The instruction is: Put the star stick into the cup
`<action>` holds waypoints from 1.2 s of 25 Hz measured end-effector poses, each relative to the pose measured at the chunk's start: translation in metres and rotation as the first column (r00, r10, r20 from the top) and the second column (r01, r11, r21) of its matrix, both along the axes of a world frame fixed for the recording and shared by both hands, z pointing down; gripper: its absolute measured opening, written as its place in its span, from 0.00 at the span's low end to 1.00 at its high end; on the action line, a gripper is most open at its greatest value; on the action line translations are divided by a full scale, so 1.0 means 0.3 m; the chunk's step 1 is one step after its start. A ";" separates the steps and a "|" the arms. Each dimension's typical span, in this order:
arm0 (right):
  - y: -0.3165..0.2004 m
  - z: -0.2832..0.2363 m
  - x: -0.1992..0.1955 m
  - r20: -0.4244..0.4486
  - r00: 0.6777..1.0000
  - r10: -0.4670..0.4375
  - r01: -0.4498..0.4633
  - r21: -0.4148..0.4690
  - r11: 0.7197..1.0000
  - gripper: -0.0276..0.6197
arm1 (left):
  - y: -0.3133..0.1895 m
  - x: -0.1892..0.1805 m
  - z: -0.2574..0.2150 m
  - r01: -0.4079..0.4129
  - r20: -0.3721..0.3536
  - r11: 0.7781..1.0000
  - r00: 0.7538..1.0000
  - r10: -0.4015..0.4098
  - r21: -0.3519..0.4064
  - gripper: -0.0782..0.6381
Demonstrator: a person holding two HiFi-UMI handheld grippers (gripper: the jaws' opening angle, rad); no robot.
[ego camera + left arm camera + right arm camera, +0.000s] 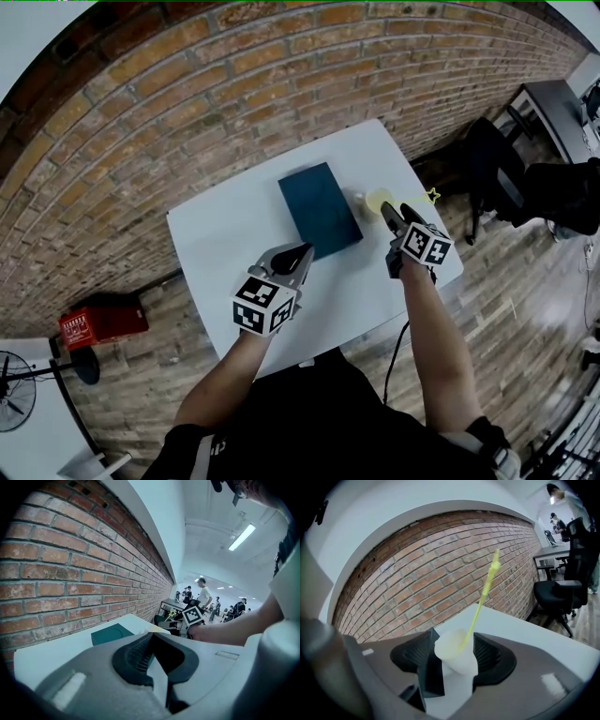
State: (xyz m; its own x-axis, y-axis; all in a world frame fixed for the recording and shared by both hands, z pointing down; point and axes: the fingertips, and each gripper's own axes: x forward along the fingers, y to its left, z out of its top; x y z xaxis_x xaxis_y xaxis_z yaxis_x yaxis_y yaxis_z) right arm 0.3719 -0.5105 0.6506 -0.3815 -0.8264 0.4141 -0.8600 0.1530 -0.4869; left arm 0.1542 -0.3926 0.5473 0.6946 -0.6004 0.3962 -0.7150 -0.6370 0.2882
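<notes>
A: Starting wide, on the white counter [234,244] in the head view: anything flat there besides the task's things?
B: Only a dark teal box [320,209] at frame centre. Nothing stick-like lying loose.
A: And the left claw [151,639]?
B: Hovers at lower centre, just short of the box, tips together on nothing. Seems to play no part here.
A: The right claw [453,637]?
B: Spread wide, right of the box, near the counter's right edge. Flanks the pale cup [454,654] in its own view, pads apparently clear of the wall; hard to rule out a light touch on the left side.
A: So, already inside the cup?
B: Yes. Shows the yellow-green star stick [484,595] with its lower end down in the cup, leaning up and right over the rim, free of any grip.
A: Left to do, then?
B: Little, judging by this: backing the right claw away without tipping the cup. Otherwise looks finished.
</notes>
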 end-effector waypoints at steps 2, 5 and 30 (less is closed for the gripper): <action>0.025 0.004 0.009 0.001 1.000 0.011 -0.011 -0.009 1.000 0.46 | 0.008 0.002 -0.006 -0.007 -0.005 1.000 1.000 0.007 0.005 0.12; 0.060 -0.012 0.015 -0.001 1.000 0.024 -0.024 -0.006 1.000 0.46 | 0.017 -0.003 -0.019 -0.017 -0.012 1.000 1.000 0.017 0.019 0.12; 0.727 -0.626 -0.338 -0.153 0.984 -0.094 0.139 0.322 0.937 0.18 | 0.153 -0.202 -0.257 -0.047 -0.078 0.980 0.995 0.063 0.195 0.12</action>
State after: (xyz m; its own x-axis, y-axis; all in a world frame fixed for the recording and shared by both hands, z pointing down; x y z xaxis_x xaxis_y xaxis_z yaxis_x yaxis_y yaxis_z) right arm 0.2705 -0.2923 0.4628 -0.4434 -0.8782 0.1795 -0.8799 0.3883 -0.2739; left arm 0.0935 -0.3467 0.4700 0.7546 -0.6197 0.2158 -0.6557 -0.7242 0.2134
